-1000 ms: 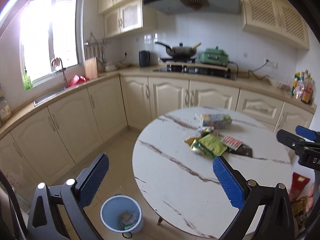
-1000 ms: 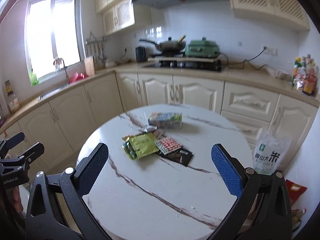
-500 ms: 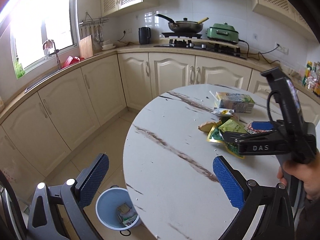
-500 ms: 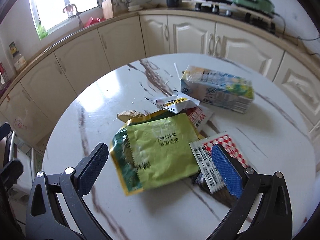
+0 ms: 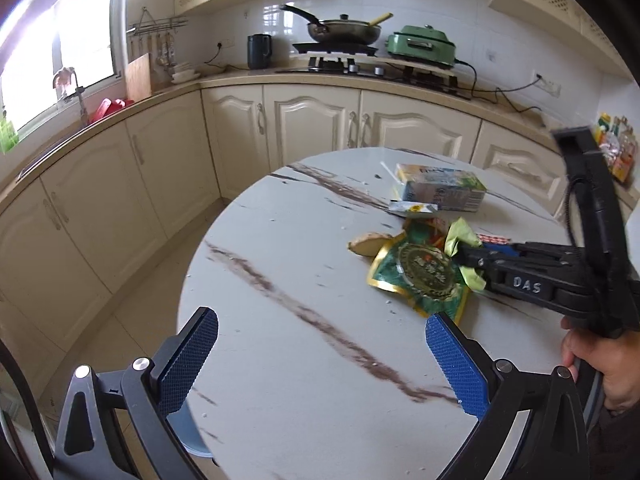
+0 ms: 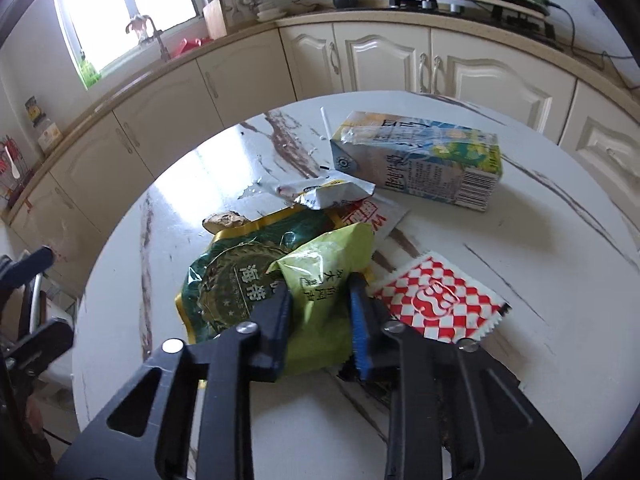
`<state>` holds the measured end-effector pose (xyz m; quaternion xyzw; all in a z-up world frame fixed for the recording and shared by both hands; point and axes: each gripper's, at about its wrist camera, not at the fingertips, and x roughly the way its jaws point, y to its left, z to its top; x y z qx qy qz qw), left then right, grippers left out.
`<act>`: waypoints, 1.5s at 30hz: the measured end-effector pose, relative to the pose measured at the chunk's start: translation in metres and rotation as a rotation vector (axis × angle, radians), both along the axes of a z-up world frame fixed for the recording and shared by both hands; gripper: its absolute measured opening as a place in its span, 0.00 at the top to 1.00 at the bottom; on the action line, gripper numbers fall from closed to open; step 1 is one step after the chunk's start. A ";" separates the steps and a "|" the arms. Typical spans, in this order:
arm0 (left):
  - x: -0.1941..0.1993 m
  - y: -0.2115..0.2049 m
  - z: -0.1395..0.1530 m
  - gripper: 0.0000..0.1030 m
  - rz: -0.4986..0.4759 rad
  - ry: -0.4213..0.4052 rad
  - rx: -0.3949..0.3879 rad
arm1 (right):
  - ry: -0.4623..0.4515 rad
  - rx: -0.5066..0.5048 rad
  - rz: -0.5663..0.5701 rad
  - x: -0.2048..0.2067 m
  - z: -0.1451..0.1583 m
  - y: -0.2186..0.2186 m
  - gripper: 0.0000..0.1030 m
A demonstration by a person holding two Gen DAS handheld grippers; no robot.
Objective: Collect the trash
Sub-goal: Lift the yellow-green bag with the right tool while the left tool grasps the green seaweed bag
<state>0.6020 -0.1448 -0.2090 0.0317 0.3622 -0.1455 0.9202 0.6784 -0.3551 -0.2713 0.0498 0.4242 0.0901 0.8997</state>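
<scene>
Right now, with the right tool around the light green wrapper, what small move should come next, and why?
Probably finish closing the right tool, then lift. The light green wrapper sits crumpled between its closing jaws, on top of the dark green packet.

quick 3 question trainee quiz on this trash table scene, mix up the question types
1. True or false: the left gripper holds a wrapper.
2. The right gripper is closing on which item? A) carton B) light green bag C) checkered packet
3. Fill in: the dark green bag lies partly ____ the light green bag.

Key: 1 false, its jaws are wide and empty; 2 B; 3 under.
</scene>
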 end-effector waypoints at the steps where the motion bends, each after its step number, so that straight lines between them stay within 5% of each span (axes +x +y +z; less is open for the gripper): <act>1: 0.002 -0.005 0.000 0.01 -0.015 0.006 0.005 | -0.023 0.011 -0.004 -0.003 0.004 -0.003 0.84; 10: 0.039 -0.067 -0.012 0.01 -0.149 0.069 0.011 | -0.189 0.127 -0.080 -0.068 0.055 -0.042 0.85; 15: 0.058 -0.099 -0.036 0.01 -0.210 0.082 0.167 | -0.176 0.166 -0.089 -0.081 0.053 -0.061 0.85; 19: 0.071 -0.113 -0.049 0.01 -0.227 0.092 0.218 | -0.173 0.181 -0.093 -0.086 0.048 -0.069 0.85; 25: 0.087 -0.113 -0.057 0.01 -0.267 0.121 0.153 | -0.172 0.202 -0.082 -0.088 0.045 -0.073 0.85; 27: 0.093 -0.107 -0.060 0.11 -0.287 0.153 0.088 | -0.168 0.212 -0.084 -0.086 0.043 -0.075 0.85; 35: 0.091 -0.110 -0.061 0.41 -0.325 0.139 0.076 | -0.161 0.224 -0.090 -0.085 0.037 -0.077 0.85; 43: 0.087 -0.099 -0.047 0.57 -0.332 0.148 0.064 | -0.149 0.229 -0.091 -0.086 0.035 -0.075 0.84; 45: 0.085 -0.094 -0.043 0.70 -0.331 0.150 0.044 | -0.144 0.231 -0.093 -0.085 0.034 -0.074 0.84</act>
